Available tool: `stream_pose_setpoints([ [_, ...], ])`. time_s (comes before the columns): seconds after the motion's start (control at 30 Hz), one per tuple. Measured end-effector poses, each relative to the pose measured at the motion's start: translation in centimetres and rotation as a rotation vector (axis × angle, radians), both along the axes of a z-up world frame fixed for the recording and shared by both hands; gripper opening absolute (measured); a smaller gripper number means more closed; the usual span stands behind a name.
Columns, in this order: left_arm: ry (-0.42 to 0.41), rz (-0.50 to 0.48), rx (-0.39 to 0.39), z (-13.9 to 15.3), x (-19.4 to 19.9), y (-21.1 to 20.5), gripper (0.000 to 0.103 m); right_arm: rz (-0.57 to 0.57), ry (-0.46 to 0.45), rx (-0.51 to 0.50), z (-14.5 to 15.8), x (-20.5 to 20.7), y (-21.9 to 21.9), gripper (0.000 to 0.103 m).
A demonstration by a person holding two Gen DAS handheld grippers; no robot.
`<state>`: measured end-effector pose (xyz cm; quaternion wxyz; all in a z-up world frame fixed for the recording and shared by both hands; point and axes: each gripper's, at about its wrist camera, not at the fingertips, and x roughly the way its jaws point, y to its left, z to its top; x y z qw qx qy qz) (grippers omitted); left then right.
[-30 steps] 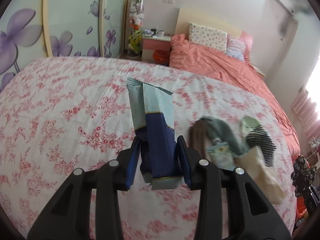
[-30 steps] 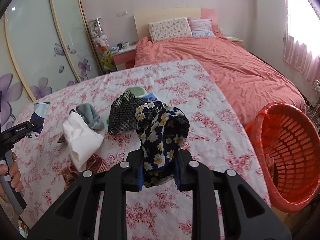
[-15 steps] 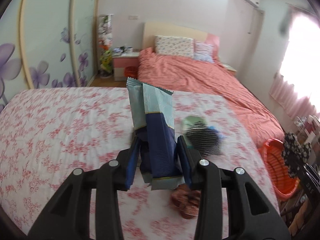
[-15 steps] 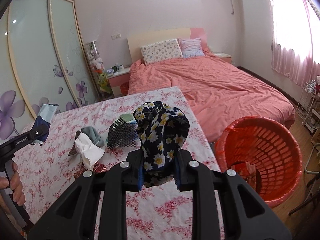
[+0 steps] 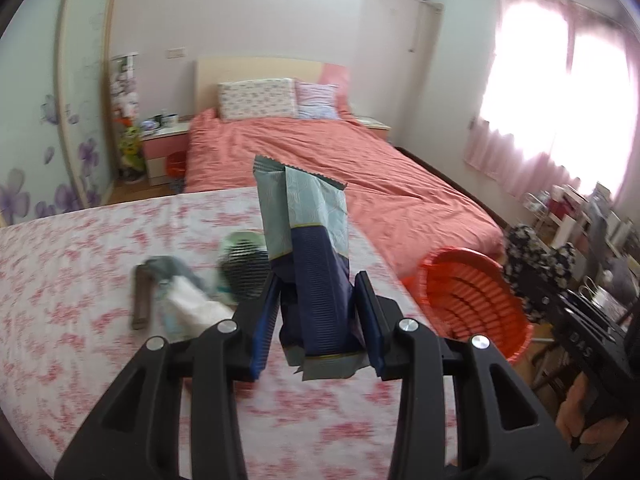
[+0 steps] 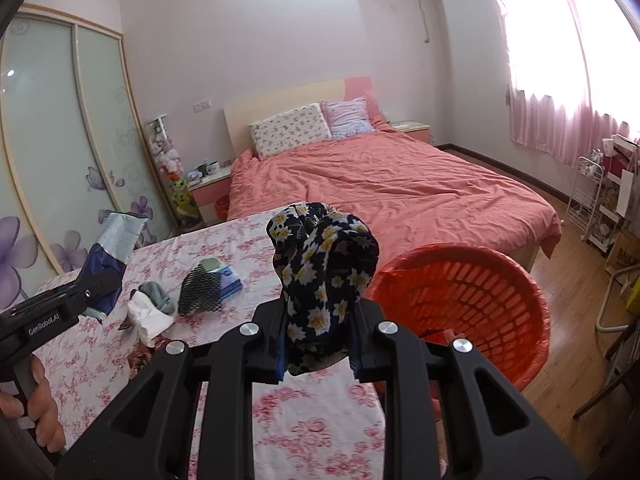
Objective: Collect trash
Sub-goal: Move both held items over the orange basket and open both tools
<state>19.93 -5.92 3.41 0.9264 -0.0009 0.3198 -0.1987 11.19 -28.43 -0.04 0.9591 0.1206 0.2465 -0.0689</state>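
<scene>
The left gripper (image 5: 316, 312) grips a blue wrapper (image 5: 308, 248), which stands upright between its fingers above the floral table (image 5: 80, 280). The right gripper (image 6: 318, 344) is closed on a flowered cloth (image 6: 324, 264). The orange basket (image 6: 472, 304) stands at 3 o'clock from this cloth, beside the table edge; something small and reddish lies inside, unclear. A mesh piece (image 6: 200, 288) lies at 10 o'clock.

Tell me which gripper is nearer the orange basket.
Right. The right gripper, shut on the floral cloth, hangs right beside the orange basket. The left gripper, shut on the blue wrapper, sits farther back over the table.
</scene>
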Motion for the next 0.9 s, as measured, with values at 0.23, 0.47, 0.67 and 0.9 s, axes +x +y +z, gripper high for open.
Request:
stream_pose_setpoints([
  [0.23, 0.016, -0.131, -0.014, -1.0, -0.7, -6.5, 0.038, -0.069, -0.008, 0.032, -0.7, -0.8, -3.9, 0.023],
  [0.47, 0.042, -0.249, -0.022, -2.7, -0.5, -13.2, 0.038, -0.130, -0.010, 0.096, -1.9, -1.0, -8.8, 0.023],
  [0.67, 0.073, -0.329, -0.020, -4.6, 0.5, -18.2, 0.039, -0.171, 0.007, 0.126, -3.3, 0.0, -11.6, 0.023],
  [0.9, 0.109, -0.356, 0.005, -6.9, 2.5, -22.1, 0.051, -0.191, 0.033, 0.163, -4.7, 1.4, -14.0, 0.031],
])
